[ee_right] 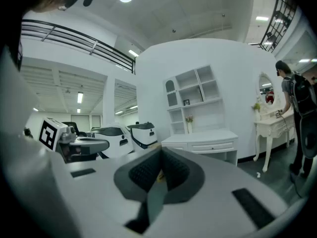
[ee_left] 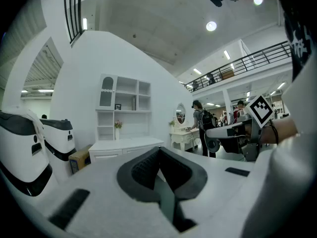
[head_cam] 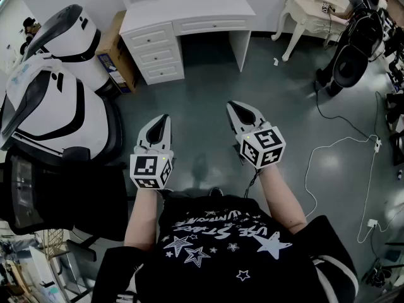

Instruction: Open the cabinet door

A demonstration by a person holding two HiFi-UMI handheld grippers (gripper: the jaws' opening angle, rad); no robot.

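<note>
White desk (head_cam: 189, 11) stands well ahead of our left gripper (head_cam: 165, 118) and right gripper (head_cam: 233, 106) in the head view. In the left gripper view we see jaws together, empty; the cabinet door (ee_left: 106, 92) sits above the desk, far off. Right gripper view: jaws likewise closed on nothing.

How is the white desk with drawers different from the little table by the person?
The white desk is boxy, with drawers down to the floor; the little table stands on thin curved legs. The desk carries shelves; the table, a mirror. Both are pale and stand by the wall.
</note>
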